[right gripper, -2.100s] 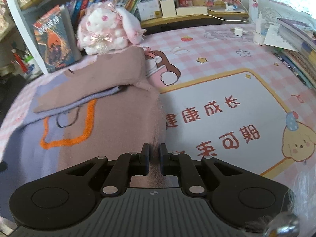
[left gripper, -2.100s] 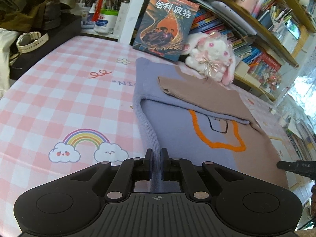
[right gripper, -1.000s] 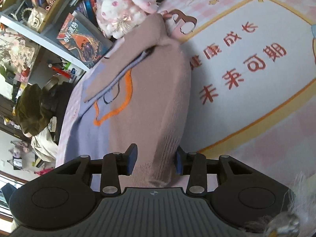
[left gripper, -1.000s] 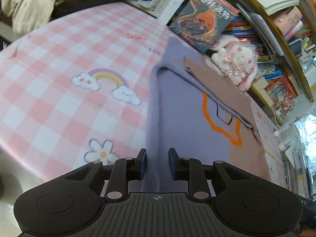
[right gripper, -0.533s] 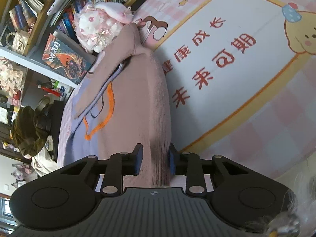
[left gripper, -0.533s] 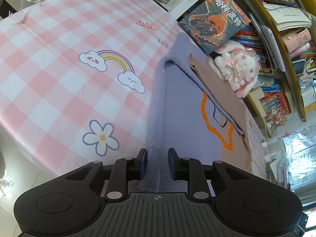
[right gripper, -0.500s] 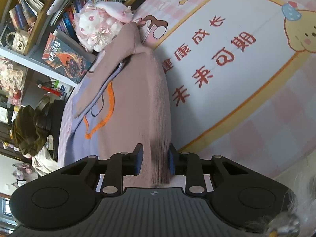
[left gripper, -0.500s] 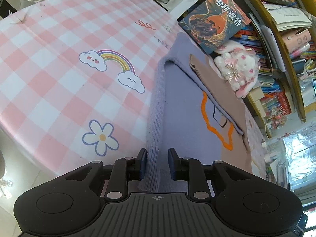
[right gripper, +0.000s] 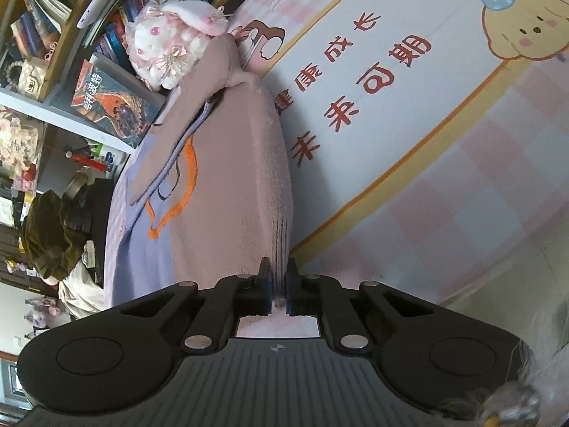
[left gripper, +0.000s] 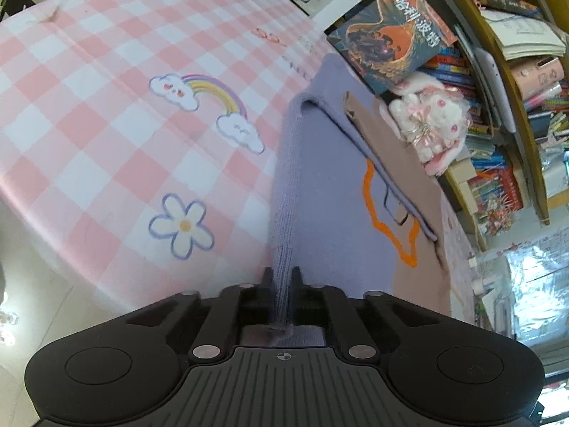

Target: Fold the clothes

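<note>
Nearest the cameras, the left gripper [left gripper: 282,277] has its jaws pinching the lilac hem corner of the sweater [left gripper: 330,213], while the right gripper [right gripper: 278,277] has its jaws pinching the sweater's [right gripper: 227,192] brown ribbed hem corner at 6 o'clock. The sweater stretches flat along the pink checked bench [left gripper: 89,114] toward 12 o'clock, its sleeves folded across the chest. Beyond it, around 1 o'clock, a plush bunny [left gripper: 430,117] and a book [left gripper: 394,42] lean against bookshelves [left gripper: 505,82] filled with books.
</note>
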